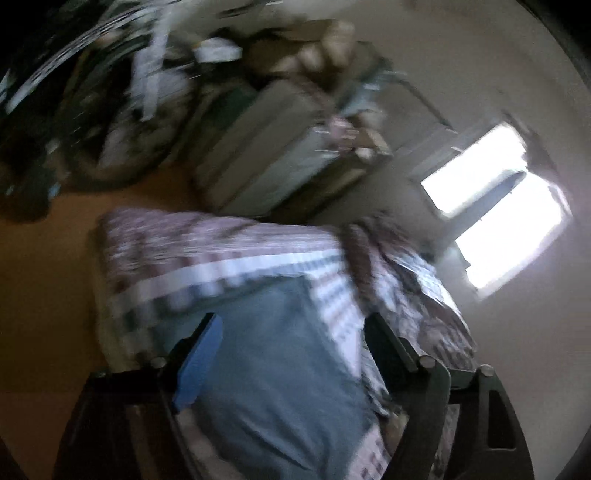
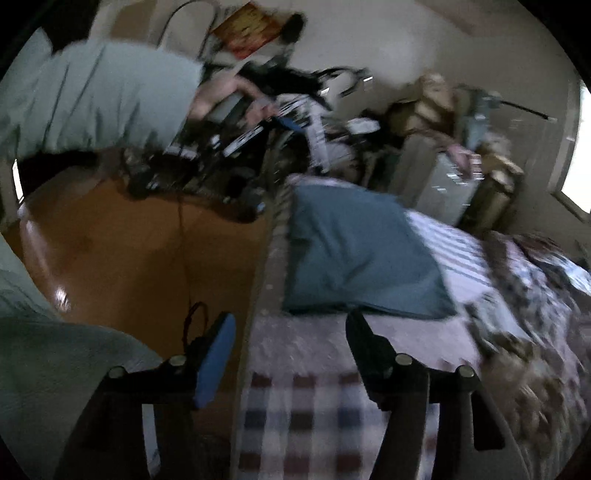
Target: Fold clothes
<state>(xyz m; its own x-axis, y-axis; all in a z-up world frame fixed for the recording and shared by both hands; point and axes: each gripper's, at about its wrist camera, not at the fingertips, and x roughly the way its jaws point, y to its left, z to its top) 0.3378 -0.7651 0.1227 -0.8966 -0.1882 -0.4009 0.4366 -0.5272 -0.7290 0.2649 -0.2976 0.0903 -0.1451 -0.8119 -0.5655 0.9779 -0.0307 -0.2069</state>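
Both views are motion-blurred. A soft, rectangular blue folded garment (image 2: 364,254) lies mid-frame on the checked bedspread (image 2: 325,410). The right gripper (image 2: 291,328) is spread wide, holding nothing, low in frame; the left gripper (image 1: 295,328) likewise gapes above the blue cloth.

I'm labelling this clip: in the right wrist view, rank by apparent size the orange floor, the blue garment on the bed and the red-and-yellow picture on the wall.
1. Orange floor, largest.
2. Blue garment, somewhat smaller.
3. Red-and-yellow picture, clearly smallest, though it hangs farthest from the camera, so its true size is unsure.
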